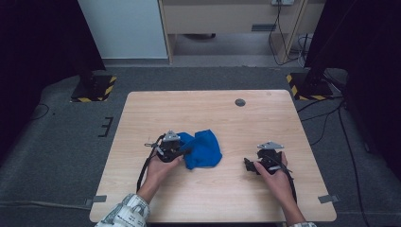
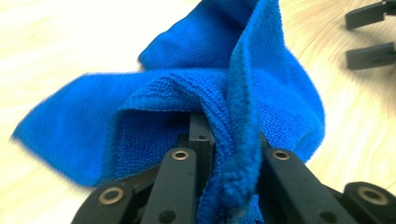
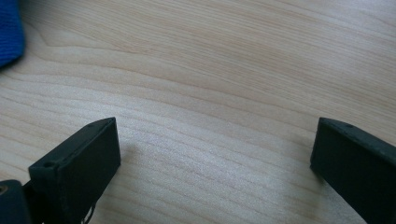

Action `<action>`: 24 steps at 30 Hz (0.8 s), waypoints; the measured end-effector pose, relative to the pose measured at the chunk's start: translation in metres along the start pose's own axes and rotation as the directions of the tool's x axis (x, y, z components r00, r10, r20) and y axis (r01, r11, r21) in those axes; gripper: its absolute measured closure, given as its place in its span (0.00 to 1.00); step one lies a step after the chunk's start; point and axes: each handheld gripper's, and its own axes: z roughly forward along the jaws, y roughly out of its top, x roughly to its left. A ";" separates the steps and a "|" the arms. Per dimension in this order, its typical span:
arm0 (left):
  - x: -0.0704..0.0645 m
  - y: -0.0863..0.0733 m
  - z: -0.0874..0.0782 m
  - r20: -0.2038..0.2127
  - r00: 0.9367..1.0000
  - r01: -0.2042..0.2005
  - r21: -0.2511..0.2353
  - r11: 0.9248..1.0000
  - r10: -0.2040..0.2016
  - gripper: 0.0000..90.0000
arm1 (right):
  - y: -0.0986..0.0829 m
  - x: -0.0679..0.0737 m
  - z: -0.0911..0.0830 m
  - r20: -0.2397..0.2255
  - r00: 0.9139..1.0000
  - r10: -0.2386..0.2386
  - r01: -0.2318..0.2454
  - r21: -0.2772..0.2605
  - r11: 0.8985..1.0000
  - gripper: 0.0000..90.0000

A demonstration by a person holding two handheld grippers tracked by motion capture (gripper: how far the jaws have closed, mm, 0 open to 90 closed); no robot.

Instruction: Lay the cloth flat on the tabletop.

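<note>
A crumpled blue cloth (image 1: 203,149) lies near the middle of the wooden table (image 1: 213,113). My left gripper (image 1: 182,152) is at the cloth's left edge, and in the left gripper view it (image 2: 229,144) is shut on a fold of the blue cloth (image 2: 261,93) that runs between the jaws. My right gripper (image 1: 249,165) rests on the table to the right of the cloth, apart from it. In the right gripper view it (image 3: 215,149) stands wide open over bare wood, with a corner of the blue cloth (image 3: 9,35) at the far left.
A small dark round disc (image 1: 240,102) sits in the tabletop near the far edge. Black stands with yellow-striped bases (image 1: 94,87) stand on the grey floor beyond the table's far corners. The other gripper's open jaws appear at the left gripper view's top right.
</note>
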 end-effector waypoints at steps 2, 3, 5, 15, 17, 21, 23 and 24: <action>-0.004 0.005 0.005 0.007 1.000 -0.002 0.001 1.000 0.002 0.89 | 0.000 0.000 0.000 0.000 1.000 0.000 0.000 0.000 1.000 0.02; -0.005 0.008 0.007 0.010 1.000 -0.002 0.003 1.000 0.002 0.89 | 0.000 0.000 0.000 0.001 1.000 0.000 0.000 0.000 1.000 0.02; -0.007 0.010 0.009 0.013 1.000 -0.005 0.005 1.000 0.005 0.89 | 0.000 0.000 0.000 0.001 1.000 -0.001 0.001 0.000 1.000 0.02; -0.029 0.033 0.032 0.042 0.998 -0.039 0.023 0.999 0.038 0.89 | 0.000 0.000 0.000 0.001 1.000 0.000 0.000 0.000 1.000 0.02; -0.030 0.036 0.034 0.037 0.998 -0.041 0.030 0.999 0.040 0.89 | 0.000 0.000 0.000 0.001 1.000 -0.001 0.001 0.001 1.000 0.02; -0.031 0.041 0.038 0.042 0.999 -0.035 0.034 0.999 0.034 0.88 | 0.000 0.000 0.000 0.001 1.000 -0.002 0.002 0.000 1.000 0.02; -0.029 0.042 0.040 0.036 0.999 -0.027 0.048 0.998 0.025 0.88 | 0.000 0.000 0.000 -0.001 1.000 -0.001 0.001 0.002 1.000 0.02; -0.028 0.042 0.041 0.035 0.999 -0.024 0.051 0.998 0.022 0.88 | 0.000 0.001 -0.001 -0.004 1.000 -0.002 0.002 0.003 1.000 0.02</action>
